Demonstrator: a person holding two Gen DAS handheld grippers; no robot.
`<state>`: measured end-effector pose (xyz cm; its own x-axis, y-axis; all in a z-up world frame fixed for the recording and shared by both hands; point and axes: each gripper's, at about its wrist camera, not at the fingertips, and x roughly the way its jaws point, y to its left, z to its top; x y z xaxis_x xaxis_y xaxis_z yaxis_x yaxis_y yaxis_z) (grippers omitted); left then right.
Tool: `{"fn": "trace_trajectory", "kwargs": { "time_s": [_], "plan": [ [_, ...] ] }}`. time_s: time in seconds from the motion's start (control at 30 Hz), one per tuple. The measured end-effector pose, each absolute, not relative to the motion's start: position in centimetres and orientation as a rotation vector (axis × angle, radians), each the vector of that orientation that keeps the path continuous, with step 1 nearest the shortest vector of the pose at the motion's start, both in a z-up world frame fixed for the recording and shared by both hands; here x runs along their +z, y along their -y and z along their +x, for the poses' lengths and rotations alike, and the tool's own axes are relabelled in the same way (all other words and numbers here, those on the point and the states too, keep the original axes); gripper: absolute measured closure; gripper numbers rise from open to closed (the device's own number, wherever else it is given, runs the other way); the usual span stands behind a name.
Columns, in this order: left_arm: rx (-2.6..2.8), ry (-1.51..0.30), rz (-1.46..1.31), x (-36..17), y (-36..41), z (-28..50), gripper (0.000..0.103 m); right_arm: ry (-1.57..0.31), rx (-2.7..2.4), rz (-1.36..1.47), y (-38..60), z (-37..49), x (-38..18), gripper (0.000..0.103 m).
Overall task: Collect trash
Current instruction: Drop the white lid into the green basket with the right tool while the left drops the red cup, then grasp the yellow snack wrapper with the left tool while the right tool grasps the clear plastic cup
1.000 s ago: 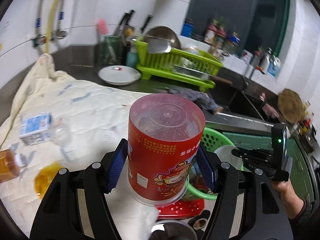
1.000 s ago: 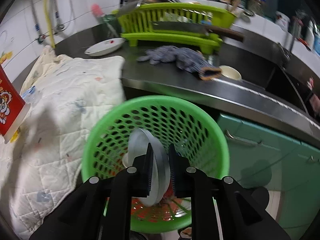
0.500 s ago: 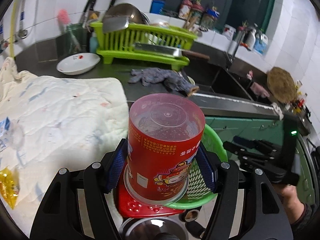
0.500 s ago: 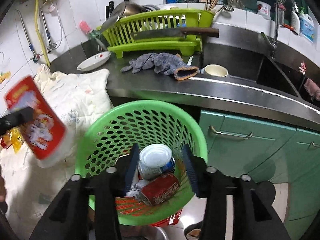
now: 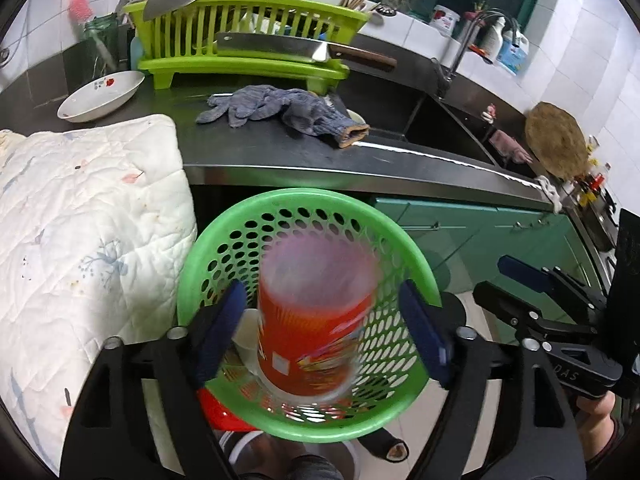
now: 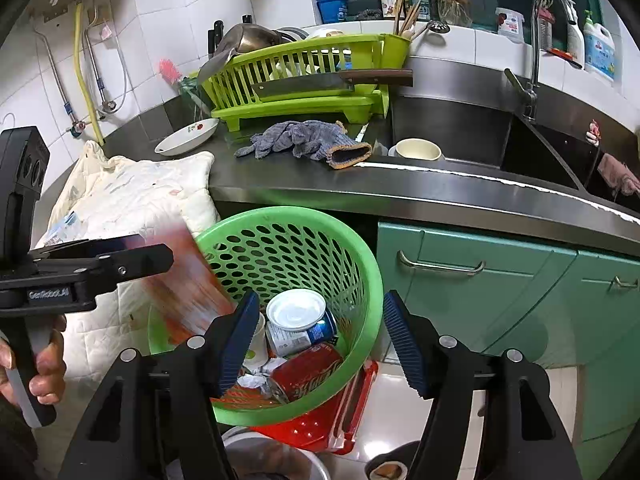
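Trash is what this job is about, and right now the red tub is the piece going in. It looks blurry and sits between the two blue pads of the left tool, just over the open mouth of the green basket. The pads are spreading apart and do not press on the tub any more, so I think it is being let go to fall into the basket. The left tool points down over the basket, which makes sense, because then the tub can only drop inside.

Down in the basket lie a blue and white can, a red can, a small white cup and some crumpled paper. So a good part of the picking up looks done.

The right tool hangs over the same basket. Its jaws are opening too, and nothing is pinched between them. The cans only show through the gap, far below.

The basket stands low on the floor, on something red, just beside the white quilt and in front of the table. That spot keeps it close for both hands.

One small blue and white carton lies on the quilt, so I guess more trash is left to pick up.
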<state>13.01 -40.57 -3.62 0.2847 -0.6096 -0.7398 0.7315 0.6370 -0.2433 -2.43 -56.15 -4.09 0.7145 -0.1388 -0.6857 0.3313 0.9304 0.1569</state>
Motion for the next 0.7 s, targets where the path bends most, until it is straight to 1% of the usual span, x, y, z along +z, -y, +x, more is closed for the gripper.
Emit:
{"fn": "trace_trajectory", "kwargs": {
  "time_s": [0.17,0.33,0.43,0.7],
  "plan": [
    [-0.891,-0.9,0.169,-3.2,39.5,12.7,0.024,-0.727,-0.254,0.283,55.6,-2.6,-3.9,0.04],
    [-0.869,-0.873,0.165,-2.2,36.9,12.6,0.024,-0.719,-0.234,0.267,54.1,-2.6,-3.4,0.035],
    [-0.841,-0.856,0.168,-1.6,34.9,12.5,0.024,-0.717,-0.211,0.262,53.0,-2.4,-3.0,0.035],
    [-0.739,-0.806,0.158,-0.2,28.3,12.8,0.024,-0.71,-0.126,0.251,49.4,-0.8,-2.3,0.03]
  ]
}}
